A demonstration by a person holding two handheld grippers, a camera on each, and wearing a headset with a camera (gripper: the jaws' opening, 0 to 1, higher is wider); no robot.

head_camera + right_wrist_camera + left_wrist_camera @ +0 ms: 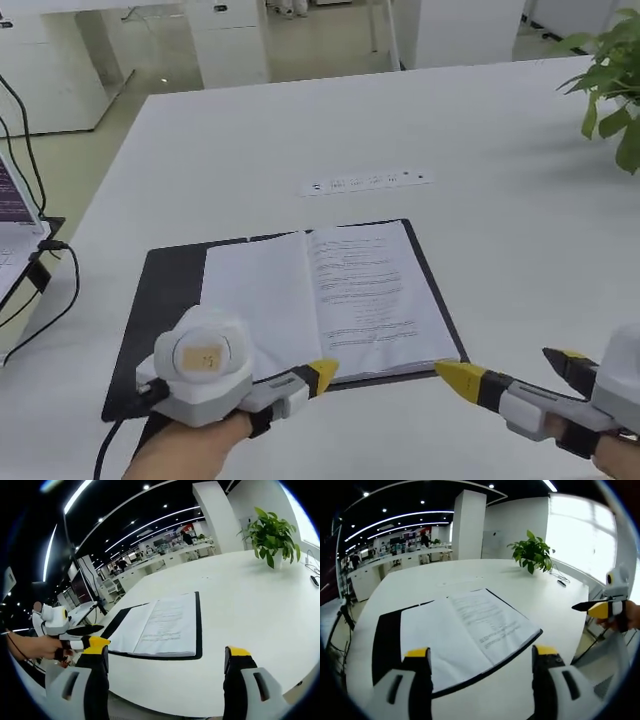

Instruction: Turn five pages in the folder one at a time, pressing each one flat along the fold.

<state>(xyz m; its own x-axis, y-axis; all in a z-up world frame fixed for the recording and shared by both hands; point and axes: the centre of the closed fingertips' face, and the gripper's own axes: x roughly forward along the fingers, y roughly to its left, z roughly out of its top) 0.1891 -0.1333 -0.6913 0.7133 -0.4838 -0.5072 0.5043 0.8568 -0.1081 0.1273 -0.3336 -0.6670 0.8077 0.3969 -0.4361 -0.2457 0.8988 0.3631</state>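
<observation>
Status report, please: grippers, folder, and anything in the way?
Left gripper open, empty, at near edge of folder. Right gripper open, empty, by its near right corner. Folder lies open on table. Socket strip beyond, apart.

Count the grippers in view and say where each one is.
2. The left gripper is at the folder's near edge, below the blank left page; the right gripper is off its near right corner, over the table.

Head view looks down on the folder (360, 290); both gripper views face it low, close.
</observation>
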